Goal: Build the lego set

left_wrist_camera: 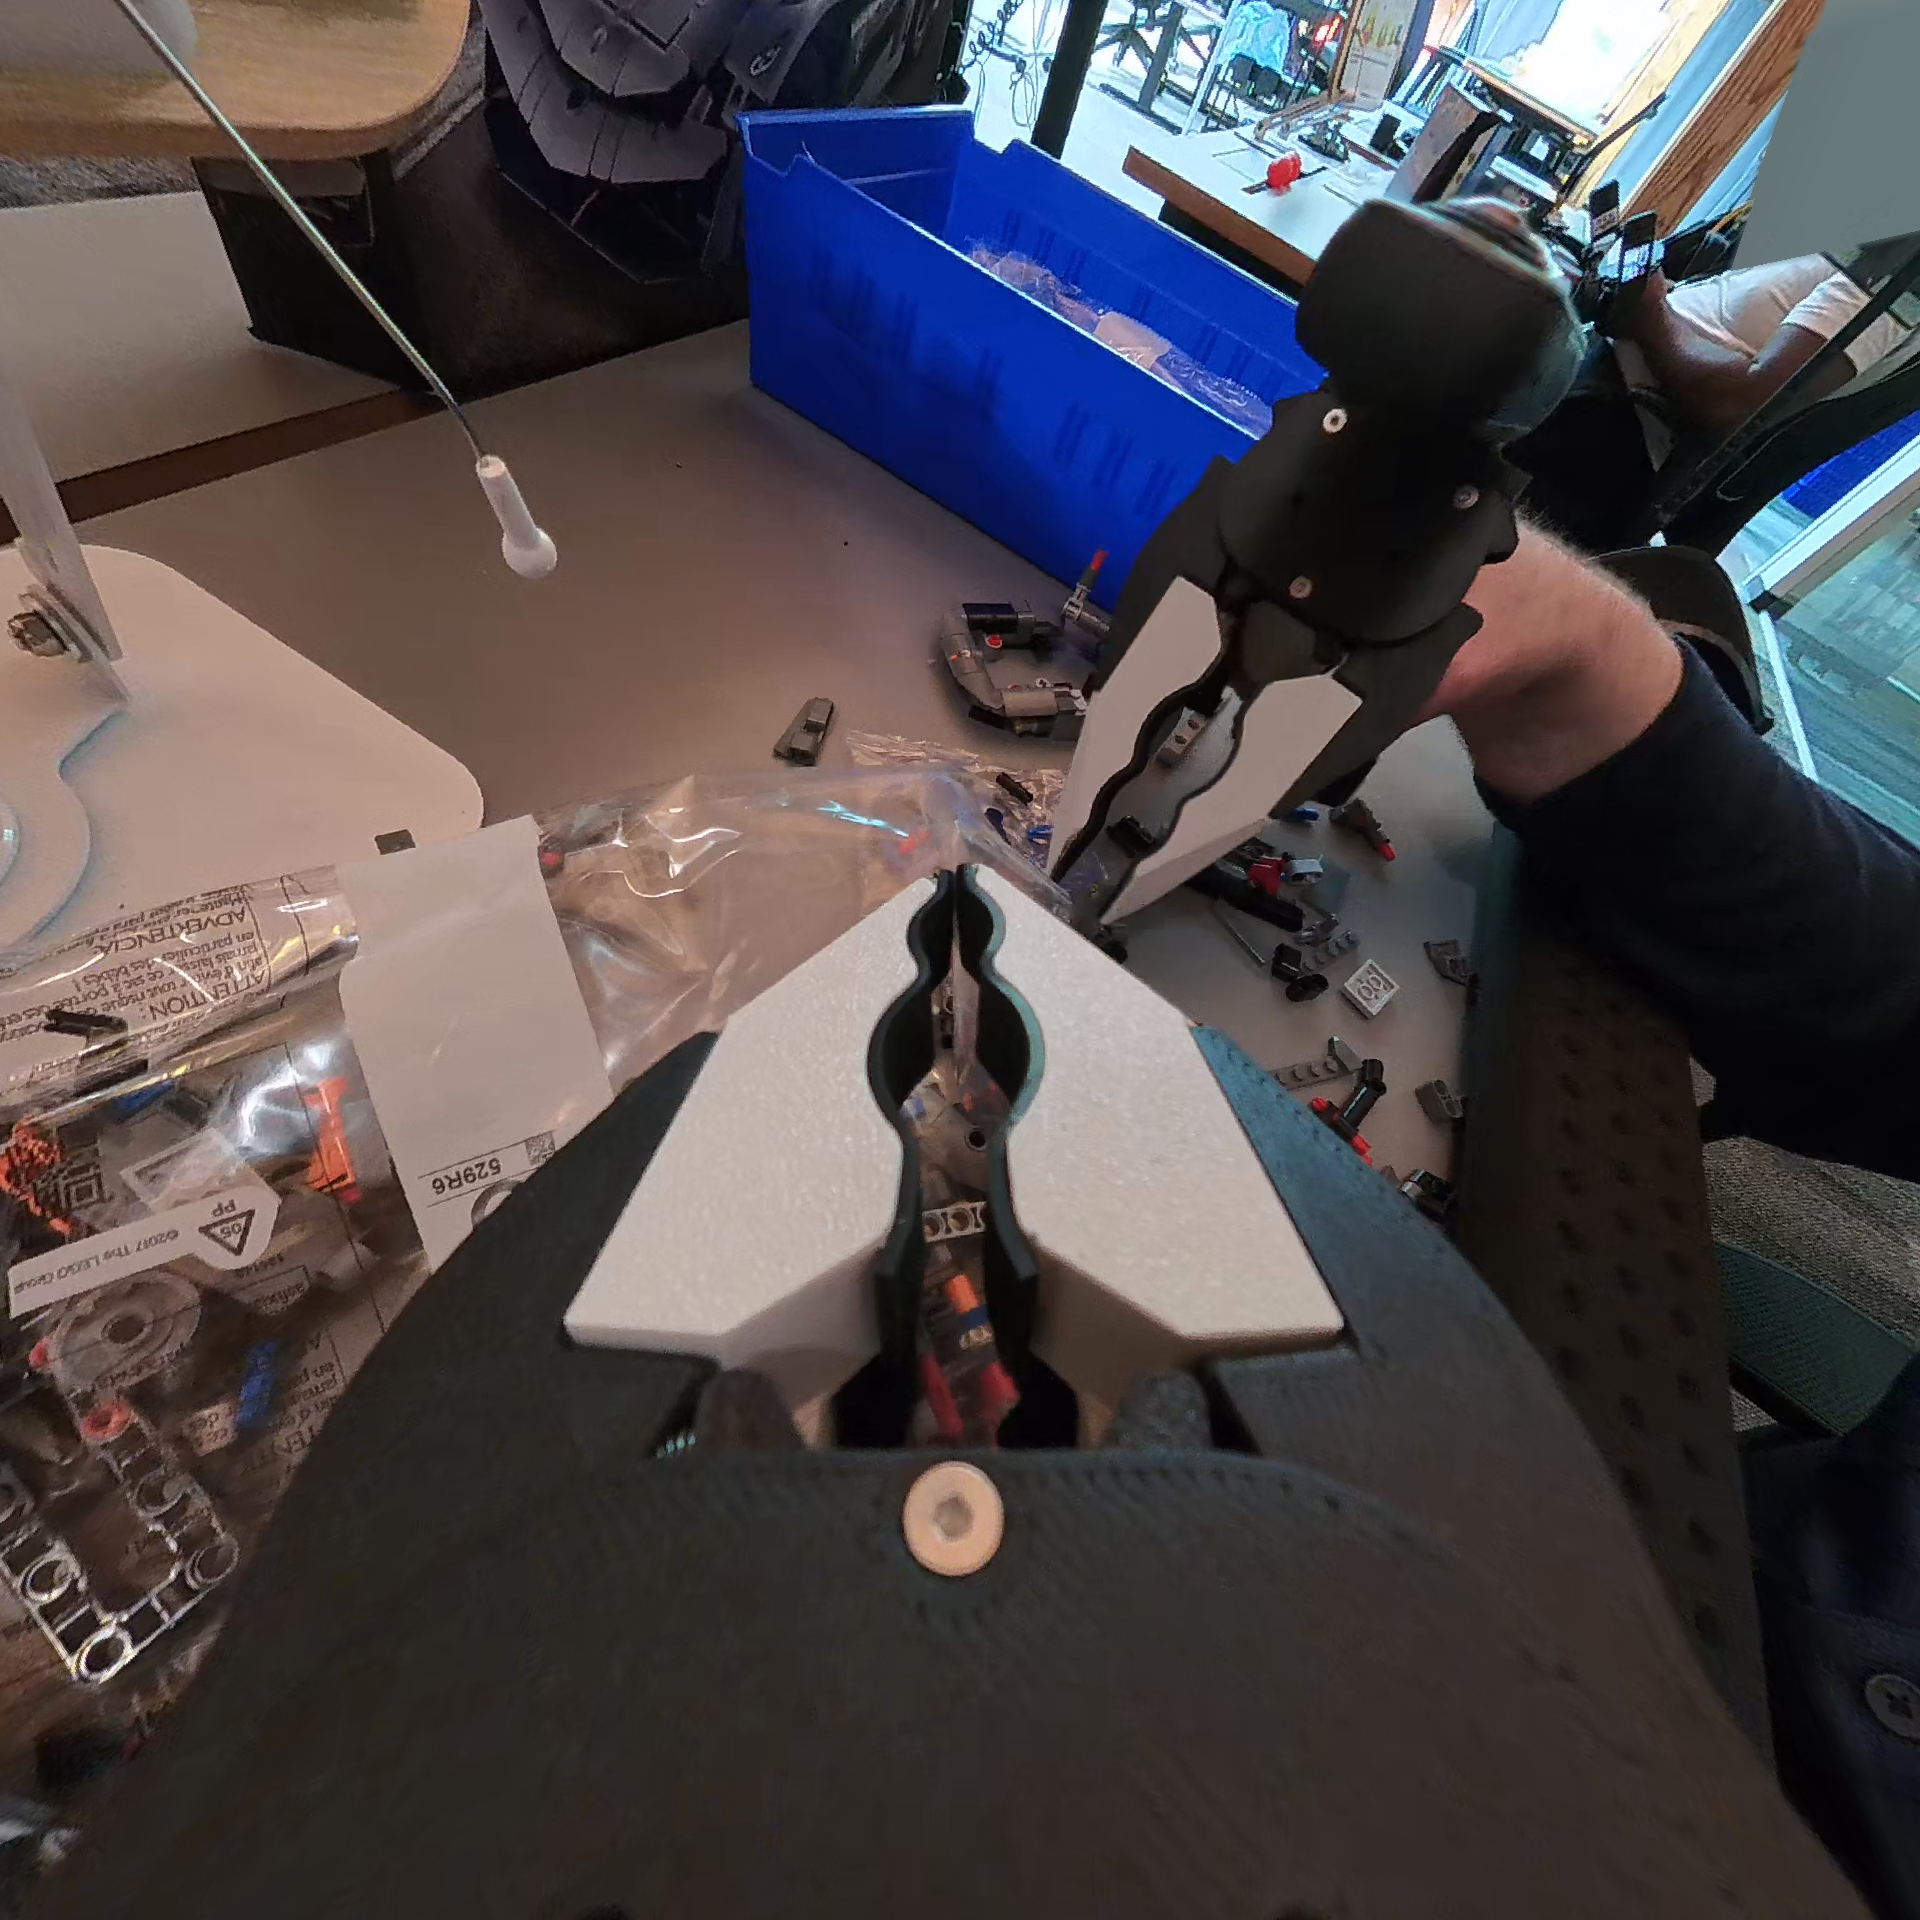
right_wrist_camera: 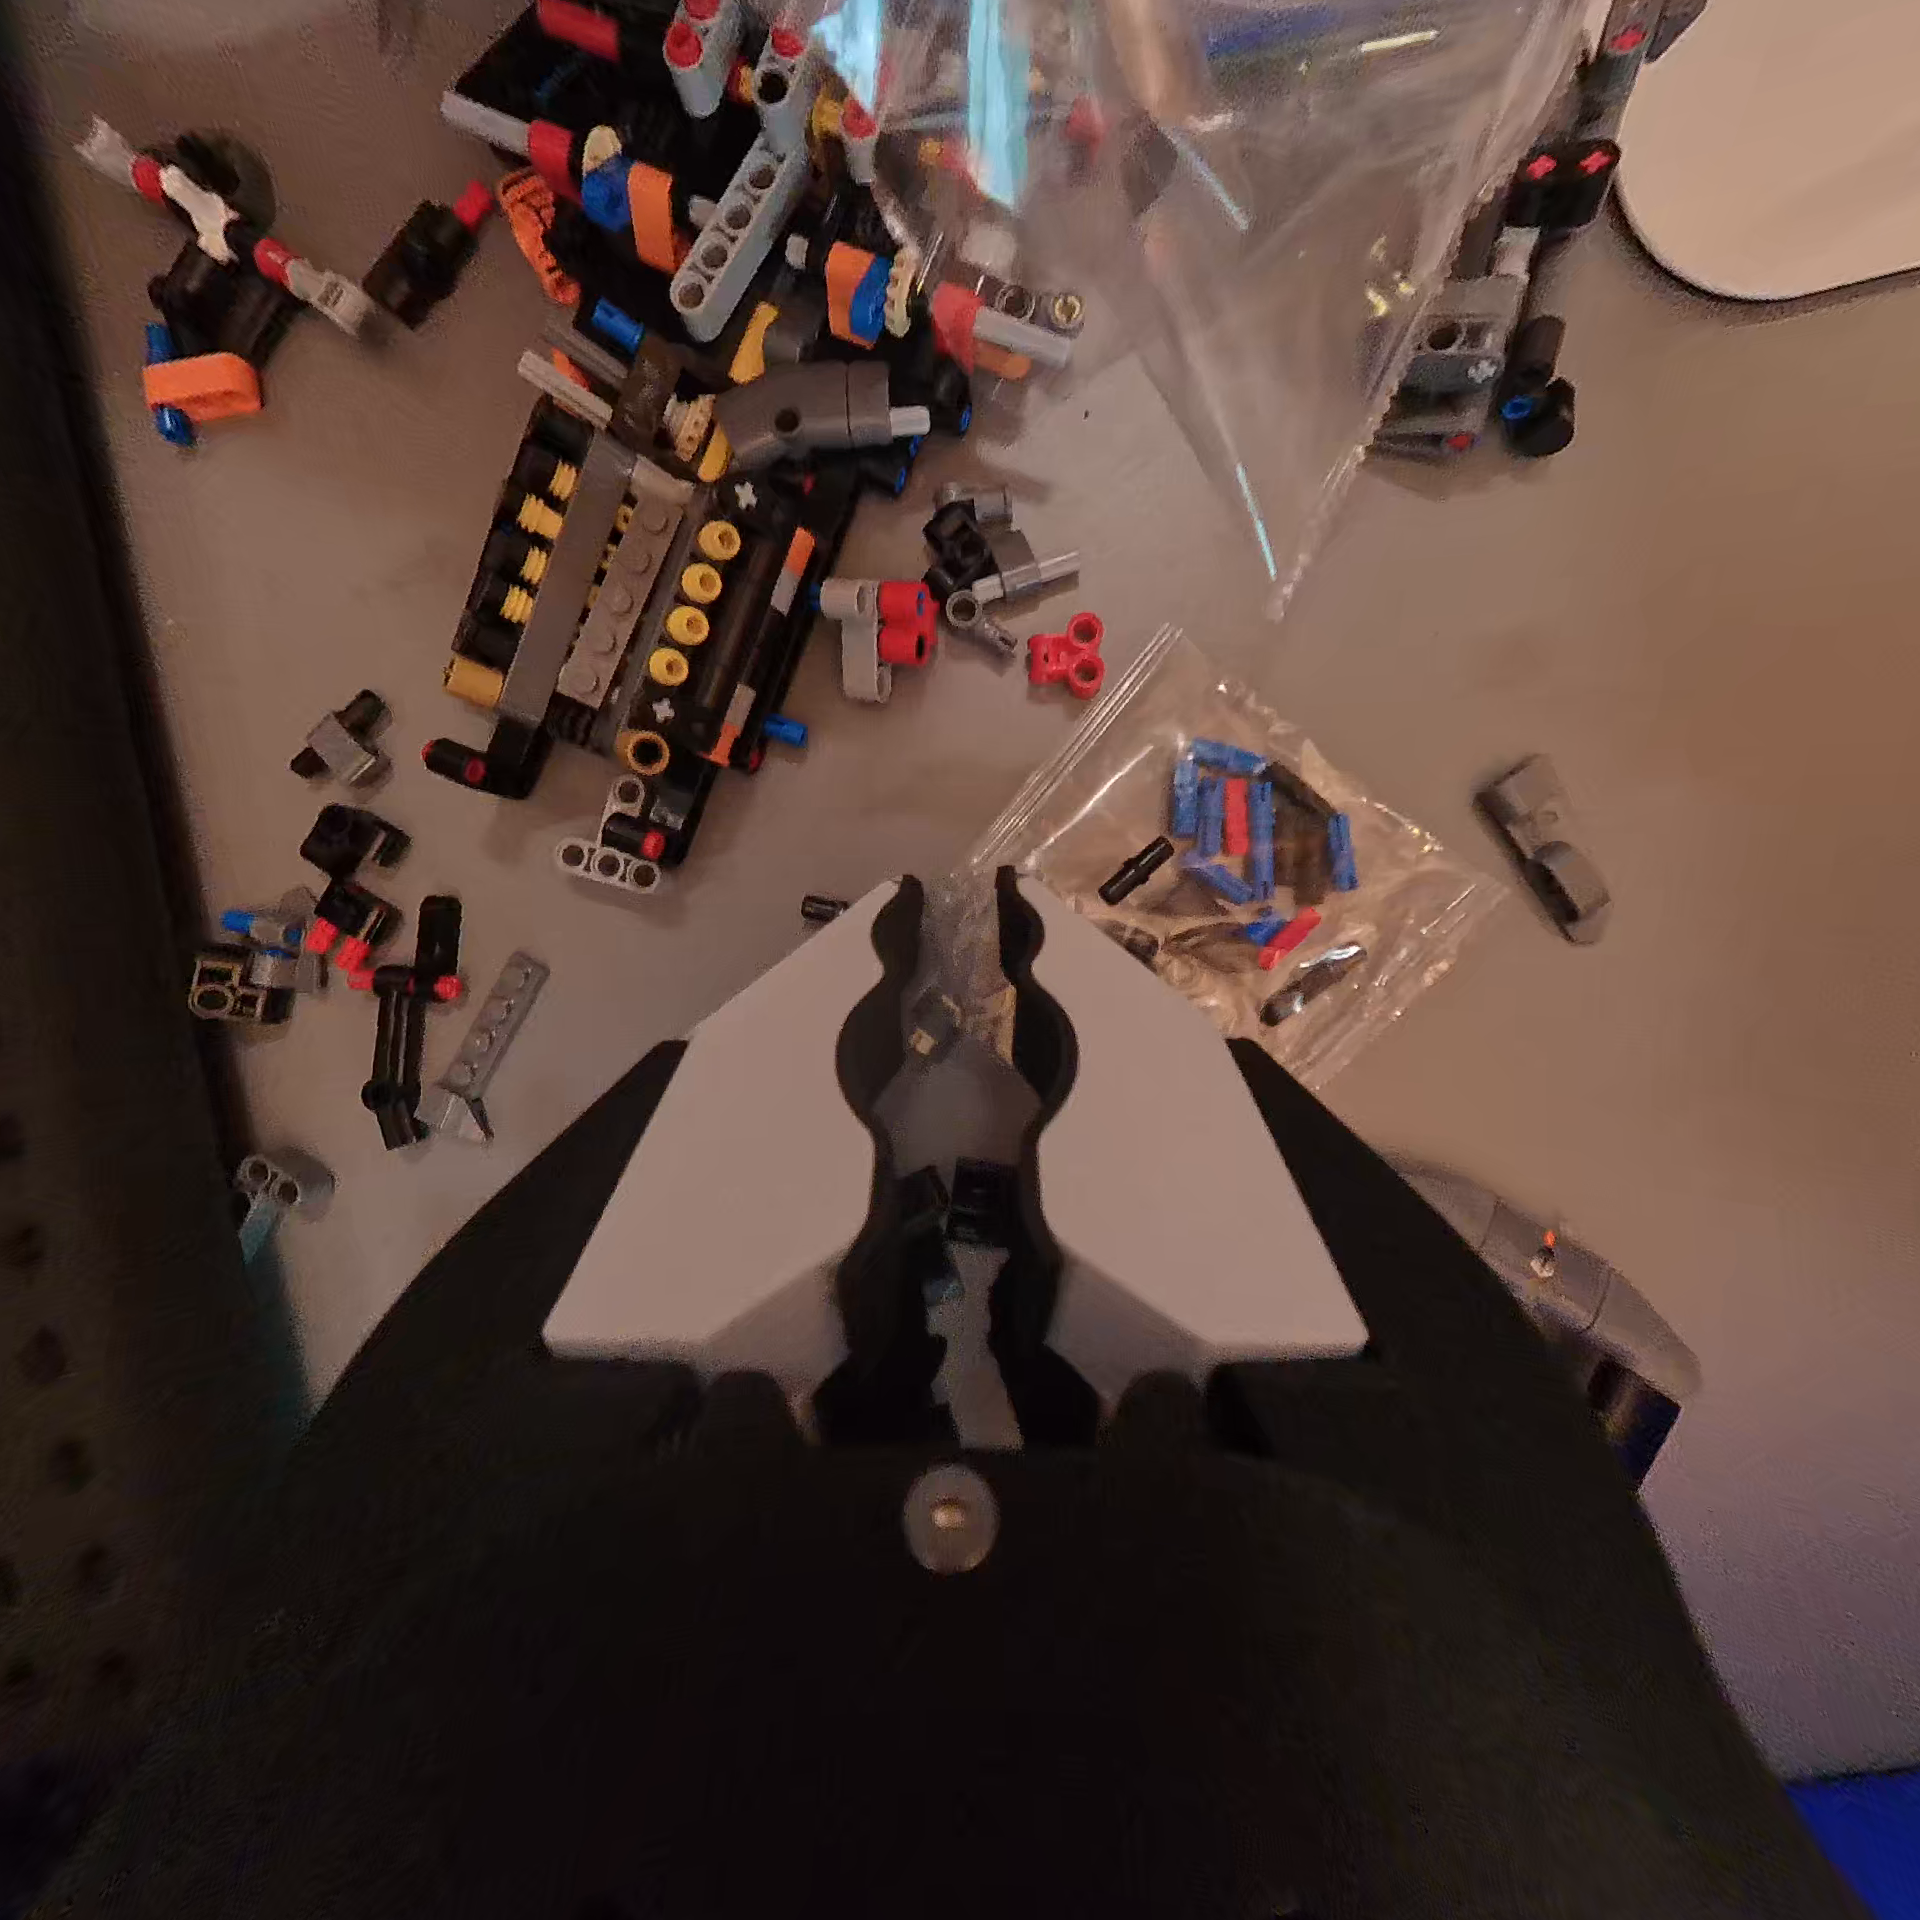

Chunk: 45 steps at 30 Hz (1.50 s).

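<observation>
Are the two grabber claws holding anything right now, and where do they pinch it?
The left gripper is shut on the clear plastic bag, seemingly pinching its film near the edge. The right gripper is open above the small bag of pins, holding nothing.

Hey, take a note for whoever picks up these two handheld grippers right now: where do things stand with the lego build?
Left tongs: shut, apparently pinching the large clear plastic bag of parts.
Right tongs: slightly open, tips at a corner of the small clear zip bag of blue and black pins; not gripped yet.
Done: a partly built black-and-grey model with yellow cylinders lies on the grey table, with loose black, grey and red pieces beside it.
Left: probably open the bags, then carry on assembling.
</observation>
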Available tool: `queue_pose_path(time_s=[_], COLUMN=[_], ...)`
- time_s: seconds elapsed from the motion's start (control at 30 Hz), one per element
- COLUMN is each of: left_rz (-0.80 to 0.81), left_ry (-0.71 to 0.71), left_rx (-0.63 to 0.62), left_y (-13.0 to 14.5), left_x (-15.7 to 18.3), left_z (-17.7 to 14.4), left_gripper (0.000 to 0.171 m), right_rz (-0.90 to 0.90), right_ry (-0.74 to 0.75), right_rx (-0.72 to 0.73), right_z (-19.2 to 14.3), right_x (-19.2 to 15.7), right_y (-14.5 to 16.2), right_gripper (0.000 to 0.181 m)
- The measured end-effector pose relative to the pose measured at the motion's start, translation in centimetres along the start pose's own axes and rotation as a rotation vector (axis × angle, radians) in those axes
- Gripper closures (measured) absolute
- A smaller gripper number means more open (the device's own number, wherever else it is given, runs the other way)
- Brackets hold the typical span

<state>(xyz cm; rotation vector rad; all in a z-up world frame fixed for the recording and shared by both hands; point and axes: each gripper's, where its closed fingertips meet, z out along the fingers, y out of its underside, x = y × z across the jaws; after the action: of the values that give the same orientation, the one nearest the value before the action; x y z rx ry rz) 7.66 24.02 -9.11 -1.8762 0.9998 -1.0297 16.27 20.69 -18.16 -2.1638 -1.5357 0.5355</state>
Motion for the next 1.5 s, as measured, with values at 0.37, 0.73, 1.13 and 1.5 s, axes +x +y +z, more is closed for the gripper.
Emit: queue_pose_path(time_s=[0.37, 0.73, 1.13, 1.5], left_rz=[0.001, 0.005, 0.008, 0.009], left_ry=[-0.006, -0.009, -0.007, -0.007], left_rx=[0.006, 0.008, 0.004, 0.008], left_y=[-0.1, -0.2, -0.1, -0.3], left_x=[-0.1, -0.1, 0.0, 0.1], left_z=[-0.1, -0.1, -0.1, -0.1], left_gripper=[0.171, 0.171, 0.171, 0.171], right_rz=[-0.056, -0.108, -0.03, -0.024], right_ry=[0.001, 0.014, 0.064, 0.167], right_rx=[-0.047, 0.0, 0.092, 0.067], right_z=[0.5, 4.3, 1.4, 0.8], right_x=[-0.7, -1.9, 0.2, 2.1], right_y=[0.4, -3.4, -3.2, -2.8], right_gripper=[0.167, 0.16, 0.167, 0.157])
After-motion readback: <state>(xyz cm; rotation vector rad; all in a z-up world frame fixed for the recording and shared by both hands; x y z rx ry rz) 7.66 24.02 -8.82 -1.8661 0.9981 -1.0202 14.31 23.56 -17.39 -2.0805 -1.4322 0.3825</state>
